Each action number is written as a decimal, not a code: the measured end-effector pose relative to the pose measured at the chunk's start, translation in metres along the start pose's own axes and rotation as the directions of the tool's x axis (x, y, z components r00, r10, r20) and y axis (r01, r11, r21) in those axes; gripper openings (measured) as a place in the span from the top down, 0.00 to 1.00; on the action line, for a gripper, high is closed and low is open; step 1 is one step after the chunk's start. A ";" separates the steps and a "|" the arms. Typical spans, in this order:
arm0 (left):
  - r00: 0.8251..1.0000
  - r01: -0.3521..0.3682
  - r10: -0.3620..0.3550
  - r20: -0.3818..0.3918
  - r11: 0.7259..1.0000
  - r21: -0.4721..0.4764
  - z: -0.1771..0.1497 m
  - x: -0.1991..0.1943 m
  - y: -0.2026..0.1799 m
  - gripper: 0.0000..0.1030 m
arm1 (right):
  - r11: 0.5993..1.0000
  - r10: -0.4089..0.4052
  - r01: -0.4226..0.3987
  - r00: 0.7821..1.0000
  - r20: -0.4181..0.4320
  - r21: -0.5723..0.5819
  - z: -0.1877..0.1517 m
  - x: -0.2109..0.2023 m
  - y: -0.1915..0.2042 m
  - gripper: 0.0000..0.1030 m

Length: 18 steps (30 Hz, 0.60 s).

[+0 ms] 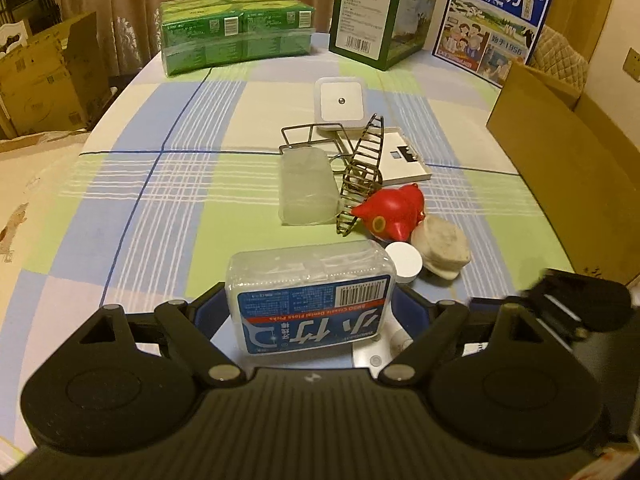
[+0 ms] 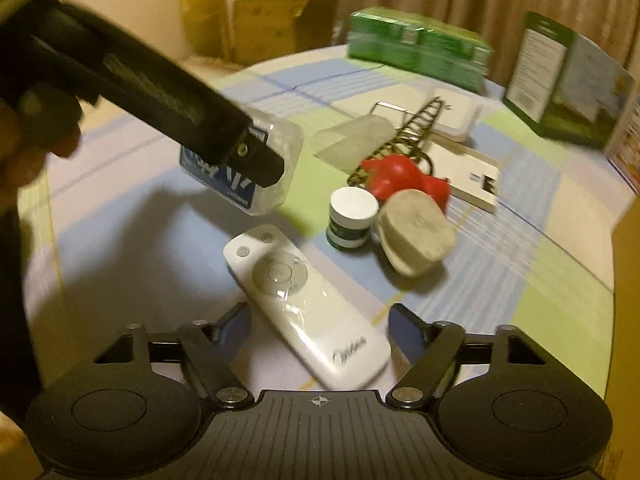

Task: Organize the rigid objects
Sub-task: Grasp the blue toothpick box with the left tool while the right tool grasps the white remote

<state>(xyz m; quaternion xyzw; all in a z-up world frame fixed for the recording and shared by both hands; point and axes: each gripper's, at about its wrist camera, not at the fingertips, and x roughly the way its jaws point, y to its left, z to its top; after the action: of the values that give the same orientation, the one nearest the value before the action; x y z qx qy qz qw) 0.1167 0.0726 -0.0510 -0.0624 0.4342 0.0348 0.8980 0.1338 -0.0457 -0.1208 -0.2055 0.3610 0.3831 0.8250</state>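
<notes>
- The left gripper (image 1: 310, 308) pinches a clear, hard plastic floss-pick box (image 1: 308, 296) between its blue pads, lifted off the table; the box is rounded at the corners with a blue and white printed label.
- From the right wrist view that box (image 2: 256, 176) hangs in the air to the left, above the checked tablecloth (image 2: 540, 280).
- The right gripper (image 2: 318, 324) has its jaws spread to either side of a glossy white remote (image 2: 304, 308), which lies flat on the cloth wrapped in thin film; the blue pads stand clear of its sides.
- Just beyond the remote stands a small round jar (image 2: 352, 218) with a white lid and green body.
- Beside the jar on the right lies a pale, rough, oval pad-like thing (image 2: 416, 236), touching a smooth red plastic toy (image 2: 400, 176).
- Farther off a thin wire rack (image 1: 360, 178) leans tilted over a frosted, soft-looking translucent case (image 1: 306, 188).
- Beyond those sit a square white night light (image 1: 340, 102) and a flat white plate with a cut-out (image 1: 400, 158).
- At the far edge stand a shrink-wrapped green pack (image 1: 236, 32) and a green carton (image 1: 372, 12).
</notes>
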 end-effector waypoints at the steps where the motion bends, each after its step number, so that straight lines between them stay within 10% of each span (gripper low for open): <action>1: 1.000 0.002 -0.002 0.002 1.000 0.006 0.000 -0.001 0.000 0.19 | 1.000 0.008 -0.008 1.000 0.000 -0.003 0.001 0.002 -0.001 0.39; 4: 1.000 0.014 -0.014 0.003 1.000 0.013 0.000 -0.003 -0.002 0.19 | 1.000 0.009 -0.009 1.000 -0.017 0.029 0.002 0.001 -0.003 0.59; 18: 0.991 0.133 -0.134 -0.005 0.976 0.174 -0.033 0.001 -0.056 0.18 | 0.856 -0.294 0.321 0.947 -0.128 0.406 -0.060 -0.062 -0.036 0.63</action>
<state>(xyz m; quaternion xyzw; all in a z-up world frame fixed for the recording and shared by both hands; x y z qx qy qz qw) 0.0983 0.0124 -0.0679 -0.0125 0.4272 -0.0634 0.9018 0.1081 -0.1352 -0.1108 -0.0893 0.4227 0.1530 0.8888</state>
